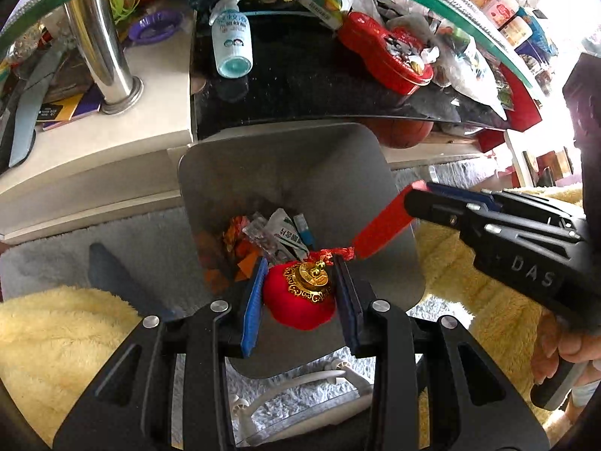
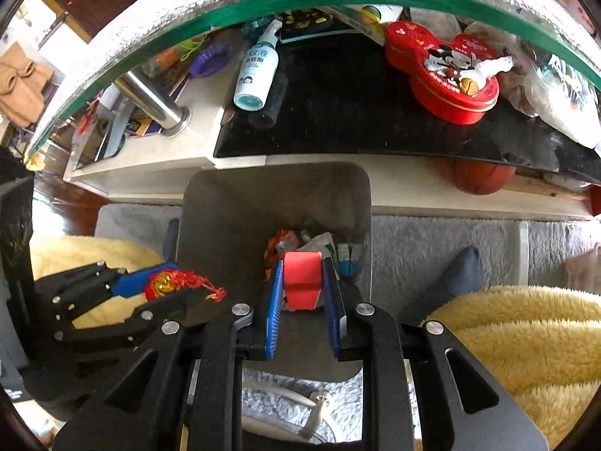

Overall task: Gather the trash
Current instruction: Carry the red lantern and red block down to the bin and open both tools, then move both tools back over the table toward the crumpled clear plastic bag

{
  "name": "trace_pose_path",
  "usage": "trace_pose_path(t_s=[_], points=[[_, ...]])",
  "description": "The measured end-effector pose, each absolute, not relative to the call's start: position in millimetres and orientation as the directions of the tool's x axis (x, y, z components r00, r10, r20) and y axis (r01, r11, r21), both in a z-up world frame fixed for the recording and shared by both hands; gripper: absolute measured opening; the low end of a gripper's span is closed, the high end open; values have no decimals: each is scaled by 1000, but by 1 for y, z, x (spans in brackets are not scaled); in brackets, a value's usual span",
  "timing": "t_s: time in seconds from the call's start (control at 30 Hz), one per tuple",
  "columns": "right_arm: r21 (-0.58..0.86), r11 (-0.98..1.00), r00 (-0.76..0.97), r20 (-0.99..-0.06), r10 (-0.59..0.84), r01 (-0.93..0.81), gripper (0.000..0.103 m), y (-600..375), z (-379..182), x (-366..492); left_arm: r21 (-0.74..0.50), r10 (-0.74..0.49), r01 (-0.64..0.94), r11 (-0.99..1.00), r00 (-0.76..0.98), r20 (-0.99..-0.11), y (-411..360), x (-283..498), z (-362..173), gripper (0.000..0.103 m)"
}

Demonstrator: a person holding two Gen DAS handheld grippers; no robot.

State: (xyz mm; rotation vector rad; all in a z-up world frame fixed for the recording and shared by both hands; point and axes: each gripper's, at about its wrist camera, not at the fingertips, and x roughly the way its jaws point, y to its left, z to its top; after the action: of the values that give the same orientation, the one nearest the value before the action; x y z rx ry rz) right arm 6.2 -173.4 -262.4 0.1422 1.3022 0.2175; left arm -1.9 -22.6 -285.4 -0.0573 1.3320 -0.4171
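Note:
A grey trash bin [image 1: 330, 173] stands on the rug below both grippers, with wrappers and scraps [image 1: 278, 233] at its bottom. My left gripper [image 1: 300, 293] is shut on a red plush ornament [image 1: 296, 304] with a gold cap and red tassel, held over the bin's mouth. My right gripper [image 2: 302, 285] is shut on a folded red paper piece [image 2: 302, 282] above the bin [image 2: 233, 203]. In the left wrist view the right gripper [image 1: 417, 191] reaches in from the right with the red paper [image 1: 379, 229]. The left gripper [image 2: 150, 285] with the ornament [image 2: 165, 283] shows at the left of the right wrist view.
A glass-topped table [image 1: 338, 86] stands behind the bin, its lower shelf crowded with a spray bottle [image 1: 229, 37], a red tin [image 1: 390, 52] and bags. A basketball [image 2: 480, 178] lies under it. Yellow fluffy fabric [image 1: 56, 338] flanks the bin on both sides; a white cable [image 1: 300, 383] lies on the grey rug.

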Motion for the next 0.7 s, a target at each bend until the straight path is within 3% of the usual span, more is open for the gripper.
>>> trace_pose_path(t_s=[0.07, 0.13, 0.2, 0.23, 0.27, 0.33, 0.47, 0.7], points=[[214, 974, 253, -941, 226, -73, 23, -174, -262, 9, -272, -319, 253, 928, 169, -933, -22, 0, -287, 47], [214, 975, 256, -941, 220, -54, 24, -177, -262, 12, -265, -313, 250, 931, 177, -933, -21, 2, -286, 53], [213, 976, 261, -941, 216, -39, 41, -179, -261, 14, -261, -309, 247, 933, 178, -934, -21, 3, -285, 55], [209, 977, 273, -939, 209, -30, 59, -181, -260, 14, -259, -306, 243, 935, 178, -935, -21, 3, -284, 60], [207, 978, 284, -936, 207, -27, 67, -181, -259, 14, -256, -303, 242, 936, 181, -936, -21, 4, -283, 65], [204, 979, 296, -934, 201, -21, 71, -184, -256, 14, -246, -295, 242, 939, 191, -936, -21, 4, -279, 75], [165, 986, 348, -925, 156, -4, 95, -188, -245, 14, -233, -289, 244, 941, 224, -931, -18, 3, -266, 92], [206, 978, 412, -891, 193, -11, 97, -193, -208, 24, -218, -286, 241, 946, 302, -910, -9, 12, -229, 95]])
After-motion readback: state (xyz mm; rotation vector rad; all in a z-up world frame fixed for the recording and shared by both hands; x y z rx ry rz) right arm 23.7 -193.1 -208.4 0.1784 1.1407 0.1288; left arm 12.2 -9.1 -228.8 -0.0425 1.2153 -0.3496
